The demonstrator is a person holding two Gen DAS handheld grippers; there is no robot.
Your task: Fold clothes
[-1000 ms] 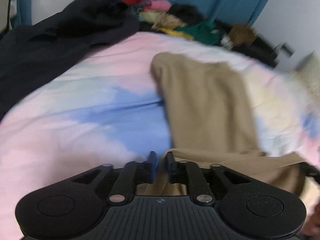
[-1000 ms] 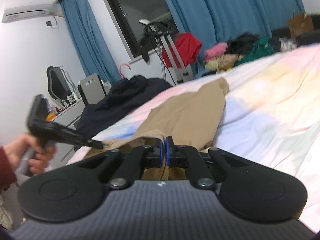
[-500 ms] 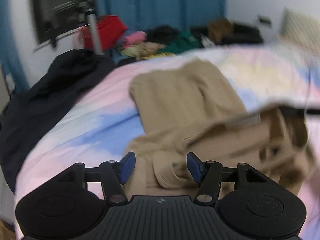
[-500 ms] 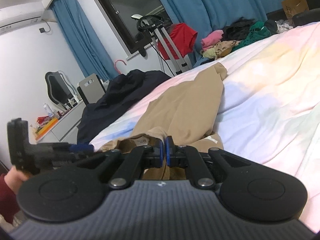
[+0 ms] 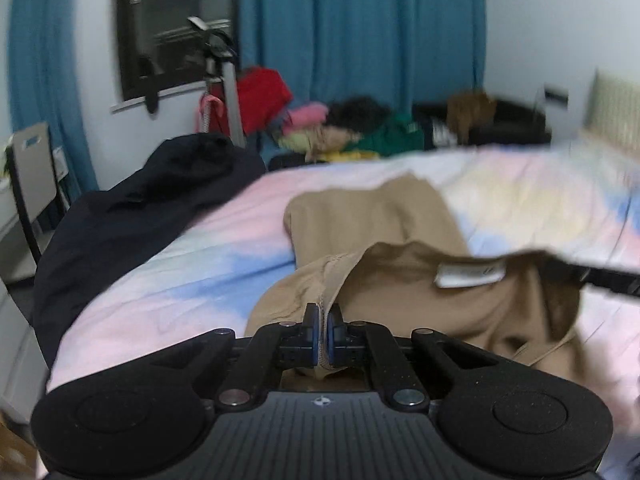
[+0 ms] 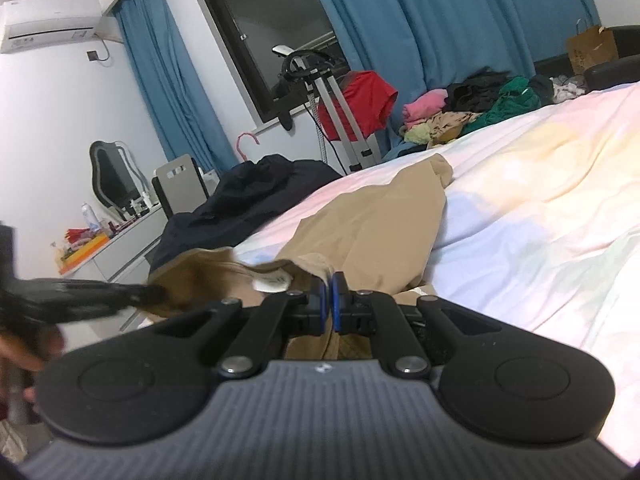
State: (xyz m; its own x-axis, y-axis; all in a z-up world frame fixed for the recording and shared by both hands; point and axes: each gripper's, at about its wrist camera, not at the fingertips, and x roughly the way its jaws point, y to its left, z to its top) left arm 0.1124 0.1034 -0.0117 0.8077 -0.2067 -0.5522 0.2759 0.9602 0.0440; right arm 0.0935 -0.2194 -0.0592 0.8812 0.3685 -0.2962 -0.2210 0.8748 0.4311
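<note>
Pinching soft tan trousers (image 5: pixel 400 216) | left gripper (image 5: pixel 323 330) jaws just closed on seam | right gripper (image 6: pixel 333 298) jaws clamped on waistband | pastel bedsheet (image 6: pixel 520 220)

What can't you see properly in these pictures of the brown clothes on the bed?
- Near part of the tan garment: hidden below the left gripper body, left wrist view.
- White label: print blurred, unreadable.
- Where the right gripper pinches the cloth: its fingers cover it, right wrist view.
- Left gripper in the right wrist view: blurred, cut off by the left edge.
- Pile of colourful clothes: too small to sort.
</note>
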